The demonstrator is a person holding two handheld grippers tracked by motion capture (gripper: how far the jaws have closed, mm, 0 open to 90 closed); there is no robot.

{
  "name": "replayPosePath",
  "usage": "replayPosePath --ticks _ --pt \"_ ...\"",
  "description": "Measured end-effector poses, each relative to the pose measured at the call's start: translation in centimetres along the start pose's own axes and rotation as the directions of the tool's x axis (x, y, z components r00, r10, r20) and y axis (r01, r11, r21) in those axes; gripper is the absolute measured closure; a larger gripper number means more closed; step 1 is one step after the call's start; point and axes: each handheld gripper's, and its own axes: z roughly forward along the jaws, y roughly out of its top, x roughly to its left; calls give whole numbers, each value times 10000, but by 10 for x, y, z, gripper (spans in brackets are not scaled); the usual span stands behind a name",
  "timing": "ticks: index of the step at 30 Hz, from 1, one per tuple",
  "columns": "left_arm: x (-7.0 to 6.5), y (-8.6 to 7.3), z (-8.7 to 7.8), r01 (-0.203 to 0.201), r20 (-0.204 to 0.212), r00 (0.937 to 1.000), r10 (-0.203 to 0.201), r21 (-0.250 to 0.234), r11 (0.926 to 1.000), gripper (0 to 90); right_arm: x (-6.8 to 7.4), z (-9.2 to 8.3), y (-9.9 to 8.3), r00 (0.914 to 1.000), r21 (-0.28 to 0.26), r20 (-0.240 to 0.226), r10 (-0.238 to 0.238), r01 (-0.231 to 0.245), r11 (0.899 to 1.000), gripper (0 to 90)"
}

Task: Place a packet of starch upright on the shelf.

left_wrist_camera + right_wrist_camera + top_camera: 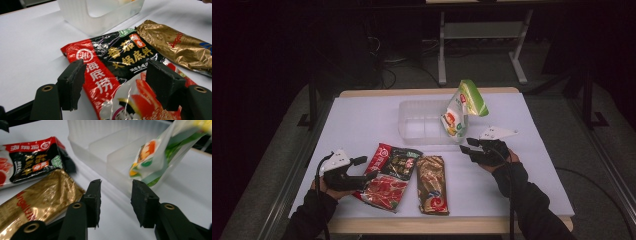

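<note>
A red and black hotpot-base packet (389, 177) (117, 52) lies flat at the table's front left. My left gripper (364, 167) (116, 77) stands open over its left end, one jaw on either side, the pads clear of it. Beside the packet lies a gold snack packet (432, 185) (40, 197). A green and white packet (462, 107) (152, 157) stands tilted in the right end of a clear plastic bin (412, 120) (100, 142). In front of that bin my right gripper (468, 145) (116, 195) is open with nothing between its jaws.
The white table (362, 120) has bare room on its left and right sides. The bin has dividers, and its left compartments hold nothing. Beyond the far edge stand dark floor, cables and a grey metal frame (482, 35).
</note>
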Motion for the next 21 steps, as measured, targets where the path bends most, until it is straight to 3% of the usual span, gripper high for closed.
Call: replayPosePath --ticks 8,10,14,19,21 --pt "-16 10 19 -386 536 9979 360 481 9981 310 10 4 -15 9916 490 -1203 472 -415 9979 485" --pt "-22 16 20 -671 436 9970 642 682 9954 315 12 8 -17 9896 625 -1328 550 -470 9969 469" --pt "-28 20 22 -476 739 9963 438 506 9976 314 16 19 -21 9839 947 -1632 733 -583 9938 439" --pt "-36 20 31 -840 978 9923 767 731 9938 314 21 33 -20 9750 1062 -1995 974 -773 9913 439" --pt "-37 21 32 -884 1015 9915 809 707 9936 314 24 38 -18 9759 1129 -1993 894 -677 9913 425"
